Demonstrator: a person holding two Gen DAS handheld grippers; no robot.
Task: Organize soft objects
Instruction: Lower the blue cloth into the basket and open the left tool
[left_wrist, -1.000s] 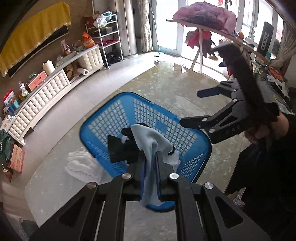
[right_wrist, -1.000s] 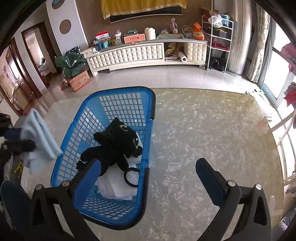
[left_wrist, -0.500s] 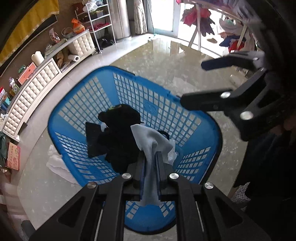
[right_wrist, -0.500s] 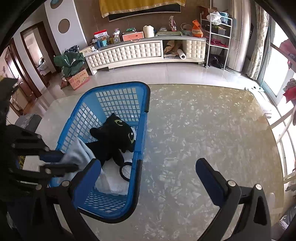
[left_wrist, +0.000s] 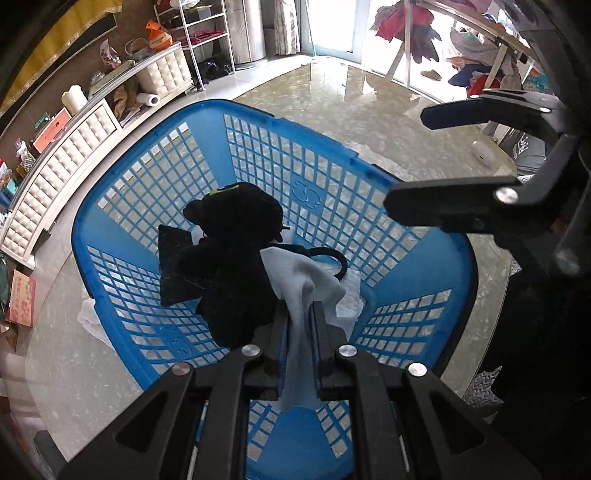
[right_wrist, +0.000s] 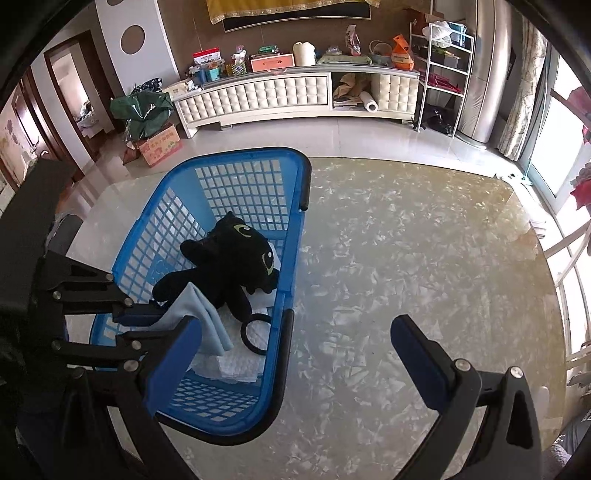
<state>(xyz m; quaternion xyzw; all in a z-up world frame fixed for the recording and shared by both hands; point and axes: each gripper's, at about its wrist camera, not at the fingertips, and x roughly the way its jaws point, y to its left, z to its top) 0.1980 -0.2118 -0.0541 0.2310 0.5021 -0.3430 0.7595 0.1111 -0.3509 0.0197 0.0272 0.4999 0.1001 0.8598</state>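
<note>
A blue laundry basket (left_wrist: 332, 147) (right_wrist: 291, 258) stands on a round marble table. Inside lie a black plush toy (left_wrist: 229, 258) (right_wrist: 232, 262), a black ring (right_wrist: 255, 332) and white cloth (right_wrist: 229, 365). My left gripper (left_wrist: 300, 317) is shut on a light blue cloth (left_wrist: 303, 284) (right_wrist: 199, 317) and holds it low inside the basket, against the plush. My right gripper (right_wrist: 295, 354) is open and empty, hovering over the basket's right rim; it also shows in the left wrist view (left_wrist: 443, 162).
A white cloth (left_wrist: 88, 317) lies on the table left of the basket. The marble tabletop (right_wrist: 406, 258) spreads right of the basket. A white cabinet (right_wrist: 258, 96) lines the far wall. A clothes rack (left_wrist: 443, 22) stands by the windows.
My left gripper has moved forward and down with the light blue cloth, from above the basket's edge into the basket beside the plush. The right gripper stayed open, nearly still.
</note>
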